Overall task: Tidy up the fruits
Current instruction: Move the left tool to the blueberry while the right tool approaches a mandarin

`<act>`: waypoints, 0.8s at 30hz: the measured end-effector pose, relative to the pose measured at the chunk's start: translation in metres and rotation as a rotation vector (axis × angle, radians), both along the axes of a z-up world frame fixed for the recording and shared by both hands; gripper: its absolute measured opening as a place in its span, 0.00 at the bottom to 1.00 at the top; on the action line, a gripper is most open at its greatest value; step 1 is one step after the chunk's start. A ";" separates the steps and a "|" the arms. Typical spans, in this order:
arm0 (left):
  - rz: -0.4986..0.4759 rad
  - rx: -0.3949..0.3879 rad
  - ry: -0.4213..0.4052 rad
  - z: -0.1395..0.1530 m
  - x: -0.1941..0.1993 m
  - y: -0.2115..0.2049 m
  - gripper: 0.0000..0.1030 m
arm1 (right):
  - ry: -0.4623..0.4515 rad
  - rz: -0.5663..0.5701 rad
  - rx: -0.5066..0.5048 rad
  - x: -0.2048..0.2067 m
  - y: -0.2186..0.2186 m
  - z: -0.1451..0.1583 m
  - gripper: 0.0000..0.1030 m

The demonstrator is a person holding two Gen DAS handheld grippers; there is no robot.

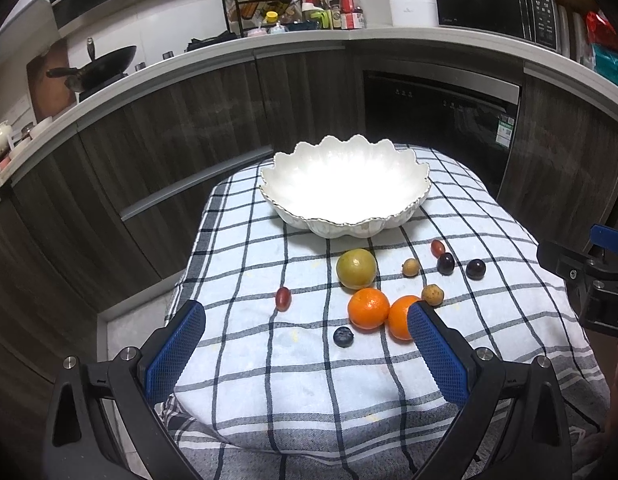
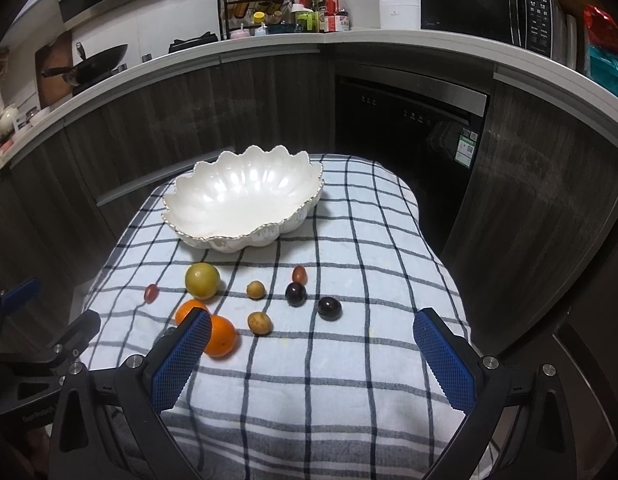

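Observation:
A white scalloped bowl (image 1: pixel 345 188) (image 2: pixel 245 200) stands empty at the far side of the checked cloth. In front of it lie a yellow-green round fruit (image 1: pixel 356 269) (image 2: pixel 202 281), two oranges (image 1: pixel 368 308) (image 2: pixel 220 335), a blueberry (image 1: pixel 343 336), red grapes (image 1: pixel 283 298) (image 2: pixel 299 274), two dark plums (image 1: pixel 475 269) (image 2: pixel 329 308) and two small tan fruits (image 1: pixel 432 294) (image 2: pixel 260 322). My left gripper (image 1: pixel 305 320) is open and empty above the near fruits. My right gripper (image 2: pixel 311 328) is open and empty, to the right.
The checked cloth (image 1: pixel 309 380) covers a small table. Dark cabinets and a dishwasher (image 2: pixel 409 120) stand behind it. The counter holds a wok (image 1: pixel 105 66), a bottle rack (image 1: pixel 265 4) and a microwave (image 1: pixel 497 4).

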State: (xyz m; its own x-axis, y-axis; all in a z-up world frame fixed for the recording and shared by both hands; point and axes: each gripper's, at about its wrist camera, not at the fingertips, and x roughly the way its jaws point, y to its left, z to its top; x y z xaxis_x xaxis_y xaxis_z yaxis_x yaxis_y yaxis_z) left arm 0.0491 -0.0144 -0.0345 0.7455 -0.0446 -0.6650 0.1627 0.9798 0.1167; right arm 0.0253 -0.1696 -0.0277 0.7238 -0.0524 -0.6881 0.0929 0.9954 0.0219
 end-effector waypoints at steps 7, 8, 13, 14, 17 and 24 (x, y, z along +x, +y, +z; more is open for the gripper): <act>-0.019 0.011 0.031 -0.009 0.009 -0.005 1.00 | 0.016 -0.004 -0.006 0.006 -0.004 -0.008 0.99; -0.024 0.011 0.037 -0.011 0.011 -0.006 1.00 | 0.018 -0.005 -0.008 0.007 -0.004 -0.009 0.99; -0.036 0.017 0.066 -0.020 0.019 -0.009 1.00 | 0.028 0.002 -0.008 0.012 -0.006 -0.016 0.99; -0.036 0.016 0.073 -0.022 0.021 -0.009 0.99 | 0.030 0.004 -0.008 0.014 -0.006 -0.017 0.99; -0.027 0.015 0.091 -0.028 0.027 -0.007 0.99 | 0.036 0.012 -0.017 0.019 -0.004 -0.023 0.99; -0.037 0.009 0.133 -0.042 0.037 -0.006 0.97 | 0.051 0.037 -0.025 0.029 0.003 -0.032 0.99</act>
State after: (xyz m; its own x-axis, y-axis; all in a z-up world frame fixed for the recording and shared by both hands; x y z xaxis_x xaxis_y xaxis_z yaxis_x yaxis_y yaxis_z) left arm 0.0858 -0.0207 -0.0766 0.6490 -0.0642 -0.7581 0.2132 0.9718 0.1002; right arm 0.0542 -0.1671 -0.0594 0.6898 -0.0437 -0.7227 0.0565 0.9984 -0.0065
